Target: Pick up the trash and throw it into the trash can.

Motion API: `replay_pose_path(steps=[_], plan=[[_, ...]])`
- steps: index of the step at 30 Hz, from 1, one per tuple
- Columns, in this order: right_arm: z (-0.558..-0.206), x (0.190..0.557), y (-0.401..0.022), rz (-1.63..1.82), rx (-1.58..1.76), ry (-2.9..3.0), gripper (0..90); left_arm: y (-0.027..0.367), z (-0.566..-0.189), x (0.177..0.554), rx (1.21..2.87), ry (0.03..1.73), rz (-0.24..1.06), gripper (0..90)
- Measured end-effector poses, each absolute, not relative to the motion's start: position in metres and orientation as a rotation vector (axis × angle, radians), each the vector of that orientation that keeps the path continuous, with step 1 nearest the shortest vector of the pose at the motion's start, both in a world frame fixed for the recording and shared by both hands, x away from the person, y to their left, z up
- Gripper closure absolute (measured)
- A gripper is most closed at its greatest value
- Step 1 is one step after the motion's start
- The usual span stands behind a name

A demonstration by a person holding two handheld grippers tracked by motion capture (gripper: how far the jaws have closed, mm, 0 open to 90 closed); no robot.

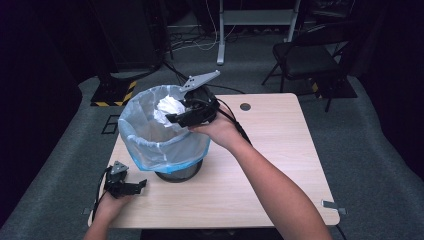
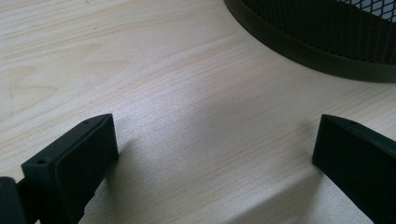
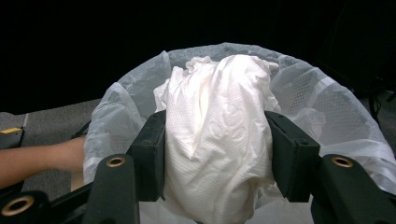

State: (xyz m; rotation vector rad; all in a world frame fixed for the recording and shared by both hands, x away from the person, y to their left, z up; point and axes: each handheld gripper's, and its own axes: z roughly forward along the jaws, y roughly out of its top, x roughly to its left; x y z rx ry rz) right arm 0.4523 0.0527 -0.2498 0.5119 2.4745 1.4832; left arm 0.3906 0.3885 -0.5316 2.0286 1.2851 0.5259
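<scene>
On the table [image 1: 280, 165] stands a mesh bin [image 1: 175, 172] lined with a bag [image 1: 150, 142]. By my reading the job is nearly done: a paper wad [image 3: 219, 135] is carried over the bin's mouth, and only the drop is left. The right gripper [image 3: 215, 154] clamps the wad, which bulges between both pads [image 3: 152, 154] and rises above them, over the bag's opening. The left gripper [image 2: 210, 154] rests on the table beside the bin's base, jaws wide apart, holding nothing.
</scene>
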Motion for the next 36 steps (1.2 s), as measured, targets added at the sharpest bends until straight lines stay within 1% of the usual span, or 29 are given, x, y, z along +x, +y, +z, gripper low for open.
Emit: replay_pose_path(steps=[12,19,25,36], plan=[[-0.258,0.461,0.068,1.448,0.541,2.492,42.7,0.388,-0.532,0.391,2.03,1.286,0.525,0.0],[-0.262,0.461,0.07,1.445,0.561,2.491,31.7,0.388,-0.532,0.391,2.03,1.286,0.525,0.0],[-0.262,0.462,0.071,1.439,0.585,2.495,24.6,0.388,-0.532,0.391,2.03,1.286,0.525,0.0],[-0.263,0.454,0.061,1.445,0.542,2.469,26.5,0.389,-0.531,0.391,2.034,1.284,0.525,0.0]])
